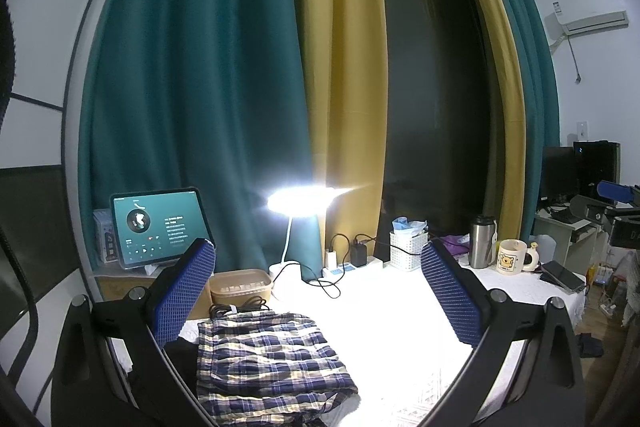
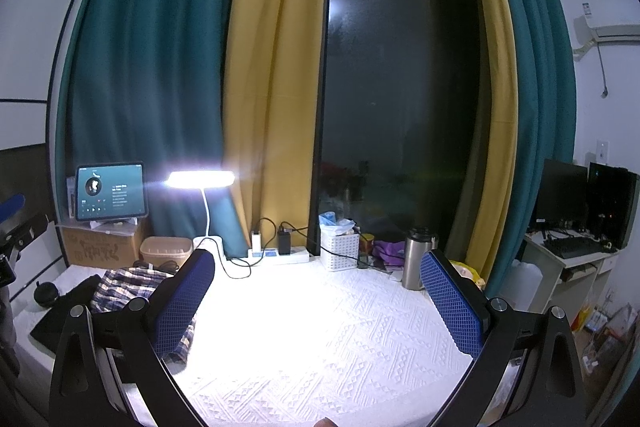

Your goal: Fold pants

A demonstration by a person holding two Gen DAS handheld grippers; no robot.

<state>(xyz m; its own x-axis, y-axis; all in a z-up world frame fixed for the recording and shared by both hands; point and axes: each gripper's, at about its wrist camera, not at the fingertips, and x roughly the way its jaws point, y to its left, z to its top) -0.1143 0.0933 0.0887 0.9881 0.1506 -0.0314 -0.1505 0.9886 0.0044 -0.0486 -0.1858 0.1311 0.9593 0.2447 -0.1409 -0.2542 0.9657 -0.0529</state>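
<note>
Left wrist: jaws wide above pants [image 1: 264, 363].

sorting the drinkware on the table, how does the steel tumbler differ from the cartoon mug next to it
The steel tumbler is tall, narrow and bare metal; the cartoon mug is short, wide and cream with a printed bear-like face. The tumbler wears a dark lid, while the mug is open-topped. The mug has a side handle; the tumbler shows none. Both stand upright on the white tablecloth, side by side at its right end.
</note>
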